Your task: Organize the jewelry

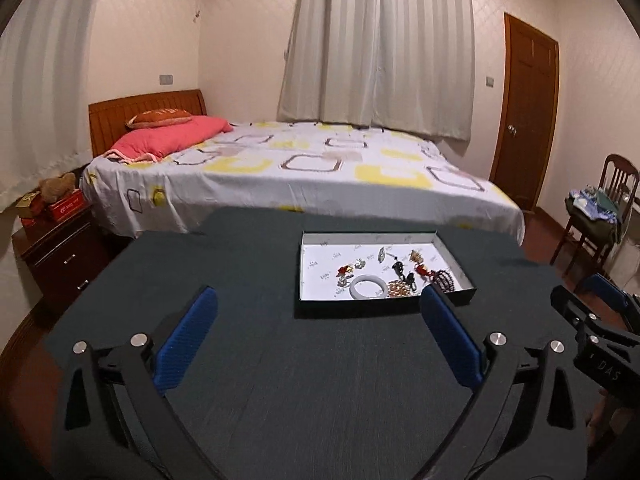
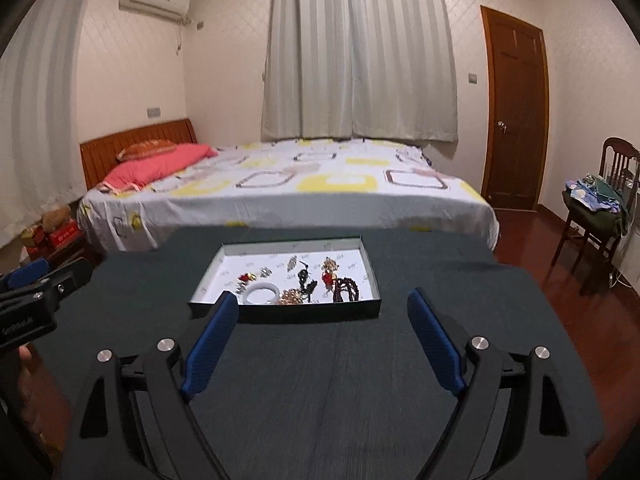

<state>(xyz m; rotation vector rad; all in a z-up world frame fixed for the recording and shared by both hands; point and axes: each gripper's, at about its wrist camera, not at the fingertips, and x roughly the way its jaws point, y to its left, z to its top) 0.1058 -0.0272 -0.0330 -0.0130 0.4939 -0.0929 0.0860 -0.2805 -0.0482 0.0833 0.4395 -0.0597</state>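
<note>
Ahead at twelve o'clock of your right gripper (image 2: 320, 312), the tray (image 2: 372, 276) of jewelry (image 2: 304, 284) lies crosswise; from your left gripper (image 1: 320, 308), one o'clock. Both spread, empty.

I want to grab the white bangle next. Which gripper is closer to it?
Probably the right gripper: it is open and empty, and the white bangle lies just past its fingers. The left gripper, also open, sits further left of the tray.

Bedroom: bed (image 1: 304, 172), pale curtains (image 1: 380, 48), wooden door (image 1: 524, 120), perhaps laden chair (image 1: 600, 208).
</note>
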